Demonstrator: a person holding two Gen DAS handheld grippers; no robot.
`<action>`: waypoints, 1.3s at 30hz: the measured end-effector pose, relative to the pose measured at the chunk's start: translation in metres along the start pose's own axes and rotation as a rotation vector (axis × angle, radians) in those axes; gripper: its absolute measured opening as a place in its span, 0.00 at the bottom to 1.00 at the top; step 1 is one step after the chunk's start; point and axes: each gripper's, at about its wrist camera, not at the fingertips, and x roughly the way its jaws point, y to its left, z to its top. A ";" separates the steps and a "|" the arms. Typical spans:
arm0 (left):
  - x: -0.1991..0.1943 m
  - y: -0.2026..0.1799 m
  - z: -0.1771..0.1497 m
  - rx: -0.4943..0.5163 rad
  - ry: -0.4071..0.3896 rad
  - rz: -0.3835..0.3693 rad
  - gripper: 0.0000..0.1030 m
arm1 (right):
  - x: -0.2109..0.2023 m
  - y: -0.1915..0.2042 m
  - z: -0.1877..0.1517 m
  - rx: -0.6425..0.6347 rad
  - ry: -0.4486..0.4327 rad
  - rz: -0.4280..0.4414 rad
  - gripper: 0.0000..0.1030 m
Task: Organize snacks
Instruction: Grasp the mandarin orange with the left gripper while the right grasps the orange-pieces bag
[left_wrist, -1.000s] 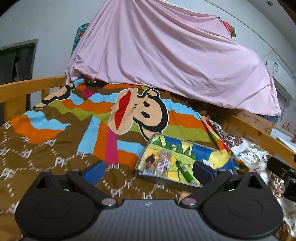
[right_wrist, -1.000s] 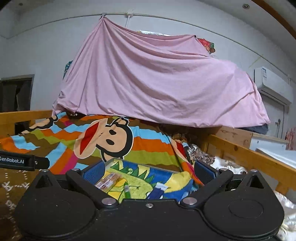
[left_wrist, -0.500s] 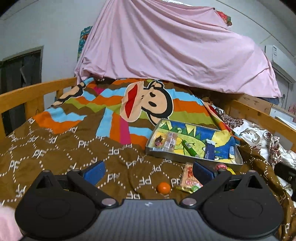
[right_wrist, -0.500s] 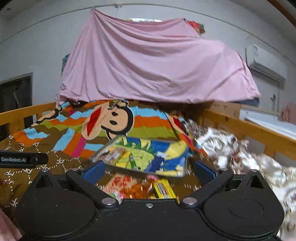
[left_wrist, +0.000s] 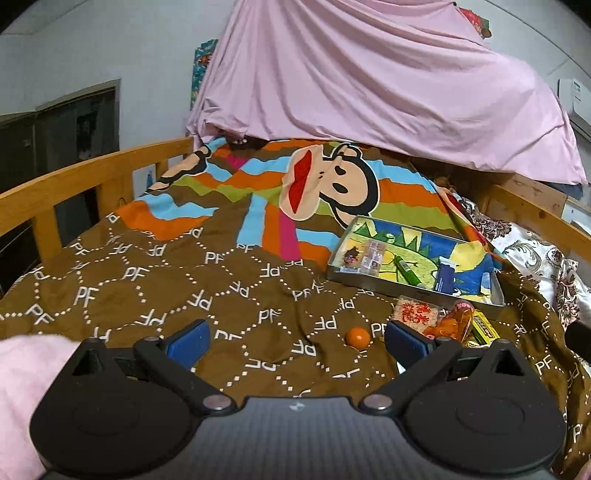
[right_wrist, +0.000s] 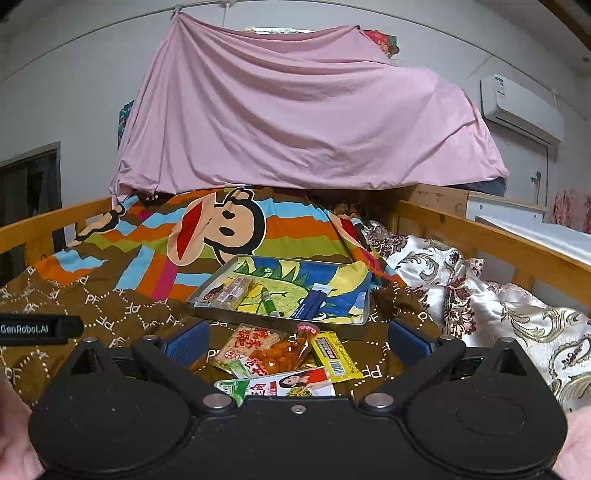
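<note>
A metal tray (left_wrist: 373, 283) (right_wrist: 280, 322) with a cartoon bottom lies on the bed and holds several snacks, among them a green tube (left_wrist: 406, 270) (right_wrist: 270, 302) and a blue packet (left_wrist: 446, 276) (right_wrist: 312, 300). In front of it lies a pile of loose snacks: a rice cracker pack (left_wrist: 415, 312) (right_wrist: 243, 343), an orange bag (left_wrist: 452, 325) (right_wrist: 280, 356), a yellow bar (right_wrist: 334, 356) and a white-and-red packet (right_wrist: 291, 384). A small orange ball (left_wrist: 357, 336) lies apart on the blanket. My left gripper (left_wrist: 295, 341) is open and empty, left of the pile. My right gripper (right_wrist: 295, 341) is open and empty just before the pile.
A brown and striped monkey blanket (left_wrist: 184, 280) covers the bed. Wooden rails (left_wrist: 74, 184) (right_wrist: 498, 251) run along both sides. A pink sheet (right_wrist: 303, 122) hangs at the far end. A floral quilt (right_wrist: 480, 302) lies to the right.
Both grippers have pulled back and tilted down, so the loose snack pile and orange ball in front of the tray have come into view. Both stay open.
</note>
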 end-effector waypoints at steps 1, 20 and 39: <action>-0.004 -0.001 0.000 0.008 -0.010 -0.005 0.99 | -0.002 0.001 0.002 0.010 -0.003 0.001 0.99; 0.034 0.000 0.036 -0.019 0.179 -0.069 0.99 | 0.026 0.004 0.001 -0.029 0.133 0.042 0.99; 0.197 -0.035 0.031 0.230 0.482 -0.235 0.99 | 0.166 0.008 -0.020 -0.284 0.351 0.182 0.99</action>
